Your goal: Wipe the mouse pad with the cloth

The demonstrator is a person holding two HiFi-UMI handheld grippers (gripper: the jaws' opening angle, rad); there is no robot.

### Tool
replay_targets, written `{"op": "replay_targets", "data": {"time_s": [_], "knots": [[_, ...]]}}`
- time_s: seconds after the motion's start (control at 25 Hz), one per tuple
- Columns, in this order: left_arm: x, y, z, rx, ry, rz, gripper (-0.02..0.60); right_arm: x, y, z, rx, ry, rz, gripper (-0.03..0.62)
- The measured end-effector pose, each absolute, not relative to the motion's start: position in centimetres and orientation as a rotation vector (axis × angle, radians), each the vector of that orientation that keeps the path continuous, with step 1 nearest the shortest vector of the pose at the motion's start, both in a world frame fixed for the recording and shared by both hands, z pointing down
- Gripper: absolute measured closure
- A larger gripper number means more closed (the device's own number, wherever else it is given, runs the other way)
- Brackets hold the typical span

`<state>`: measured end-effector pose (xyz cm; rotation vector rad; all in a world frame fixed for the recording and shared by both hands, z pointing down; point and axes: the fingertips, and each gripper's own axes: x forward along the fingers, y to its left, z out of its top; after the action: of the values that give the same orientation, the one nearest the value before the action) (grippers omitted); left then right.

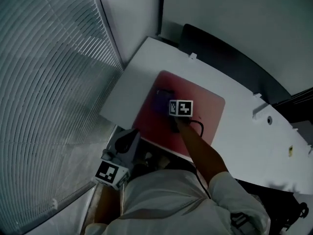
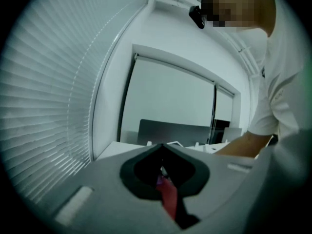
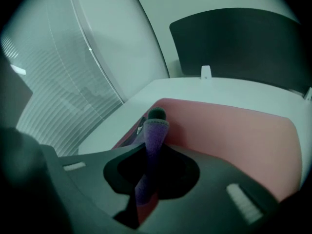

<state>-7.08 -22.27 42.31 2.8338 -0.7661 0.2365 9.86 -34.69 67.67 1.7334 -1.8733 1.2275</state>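
2 jaws of the right gripper (image 3: 155, 123) are pinched together on a purple cloth (image 3: 152, 150), which runs as a folded strip up through the gap and pokes out past the tips. Just beyond those tips lies the red mouse pad (image 3: 234, 135), flat on the white table (image 1: 244, 131). In the head view the cloth end sits over the pad's left part, on the side toward the window blinds (image 1: 49, 82). It looks laid on the pad, though neither view shows the contact clearly.

From this claw, nearly all of the pad spreads ahead and off to the right, away from the blinds. Its longer side seems to run that way too, roughly along the table's near edge. I judge the coming stroke is a drag rightward along that axis, with the cloth kept low enough to rub.

The left gripper (image 2: 162, 150) hangs low beside the person's body, off the table's near-left corner and well apart from the pad. Its jaws meet at the tips, with nothing I can name between them. The right hand is plainly the nearer 1 and the only 1 placed to wipe. A dark panel (image 1: 225, 58) stands behind the table's far edge.
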Motion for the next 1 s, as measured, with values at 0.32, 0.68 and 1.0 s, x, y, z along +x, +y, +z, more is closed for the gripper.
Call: {"op": "replay_targets", "data": {"time_s": [0.32, 0.68, 1.0], "knots": [[0.2, -20.4, 44.2, 2.909, -0.559, 0.228, 0.58, 17.3, -28.4, 69.9, 1.78, -1.796, 1.207, 0.543], [7.8, -17.6, 43.4, 2.944, -0.344, 0.217, 0.578, 26.2, -19.2, 69.9, 1.938, -1.658, 1.303, 0.543], [13.2, -14.9, 43.8, 2.961, -0.178, 0.237, 0.58, 33.6, -10.6, 70.2, 2.025, -1.518, 1.344, 0.543]]}}
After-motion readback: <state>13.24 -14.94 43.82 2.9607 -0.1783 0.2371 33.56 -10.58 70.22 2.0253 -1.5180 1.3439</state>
